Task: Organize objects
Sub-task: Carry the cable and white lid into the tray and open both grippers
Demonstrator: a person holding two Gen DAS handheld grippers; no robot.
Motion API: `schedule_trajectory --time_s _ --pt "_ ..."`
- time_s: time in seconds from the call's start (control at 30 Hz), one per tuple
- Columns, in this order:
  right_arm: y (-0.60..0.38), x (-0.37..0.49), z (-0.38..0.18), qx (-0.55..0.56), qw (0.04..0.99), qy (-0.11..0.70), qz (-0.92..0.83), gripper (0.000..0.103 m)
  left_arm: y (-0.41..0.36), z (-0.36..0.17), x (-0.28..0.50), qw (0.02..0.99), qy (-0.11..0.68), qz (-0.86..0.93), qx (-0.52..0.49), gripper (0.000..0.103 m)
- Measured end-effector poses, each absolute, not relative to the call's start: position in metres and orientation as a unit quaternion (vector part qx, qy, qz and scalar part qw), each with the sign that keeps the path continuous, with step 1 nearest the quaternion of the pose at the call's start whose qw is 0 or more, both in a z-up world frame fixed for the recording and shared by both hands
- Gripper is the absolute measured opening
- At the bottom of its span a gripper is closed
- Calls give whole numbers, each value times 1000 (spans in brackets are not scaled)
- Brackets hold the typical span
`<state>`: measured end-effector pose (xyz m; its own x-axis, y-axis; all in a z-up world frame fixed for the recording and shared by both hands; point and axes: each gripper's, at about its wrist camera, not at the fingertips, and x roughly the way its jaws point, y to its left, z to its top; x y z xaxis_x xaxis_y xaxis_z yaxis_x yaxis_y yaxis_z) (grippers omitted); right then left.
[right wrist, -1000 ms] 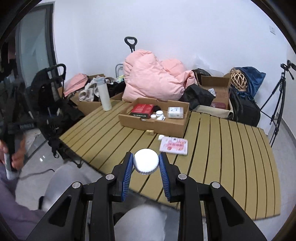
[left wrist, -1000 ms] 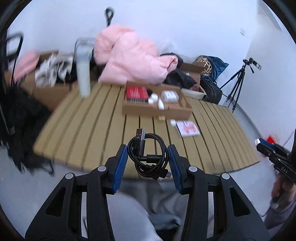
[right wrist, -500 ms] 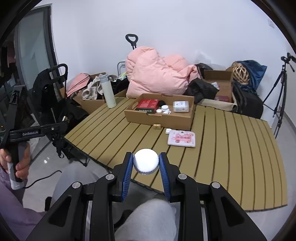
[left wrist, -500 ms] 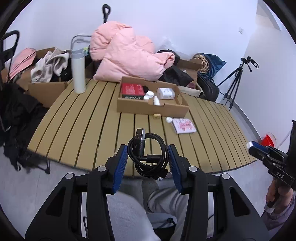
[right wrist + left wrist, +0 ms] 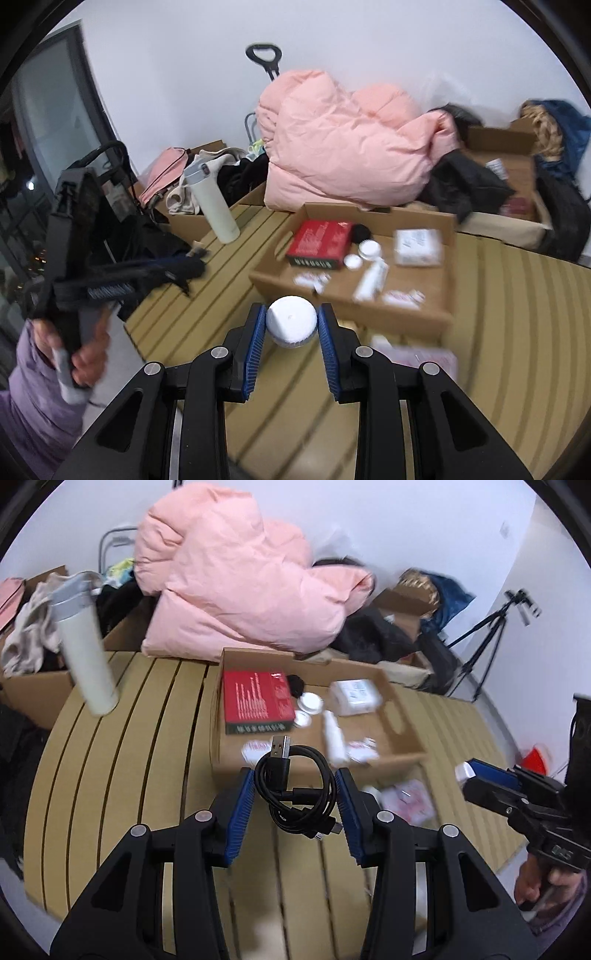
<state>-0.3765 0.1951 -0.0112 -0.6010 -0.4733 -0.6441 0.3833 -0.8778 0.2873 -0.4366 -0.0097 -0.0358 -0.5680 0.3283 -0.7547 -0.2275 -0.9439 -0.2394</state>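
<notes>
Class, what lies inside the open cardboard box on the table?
Inside the cardboard box: a red box, white packet, white jars, tube. Anything beneath them is covered.

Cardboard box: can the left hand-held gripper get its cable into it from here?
Probably yes. The left hand-held gripper holds the black cable just short of the open-topped cardboard box, with nothing between; bare floor shows beside the white tube.

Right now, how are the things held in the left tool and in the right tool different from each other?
The left tool holds a black USB cable, coiled into loose loops with a plug sticking up; the right tool holds a white round jar, one solid piece. The cable fills a wider gap between its blue pads than the jar does. Both are clamped from two sides and held above the slatted table, in front of the cardboard box.
</notes>
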Motion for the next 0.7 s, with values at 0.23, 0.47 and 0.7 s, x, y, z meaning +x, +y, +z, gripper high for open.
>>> schedule_trajectory --time_s 0.23,0.47,0.7 --pt "173 -509 -98 468 221 -129 -846 32 -3 -112 -527 140 -51 854 -499 41" --pt "160 -554 -148 512 216 -185 -811 32 -16 -123 -527 142 -50 864 -480 51" --pt "168 -540 -123 495 201 -180 -826 85 -26 -72 -498 126 -27 887 -443 58"
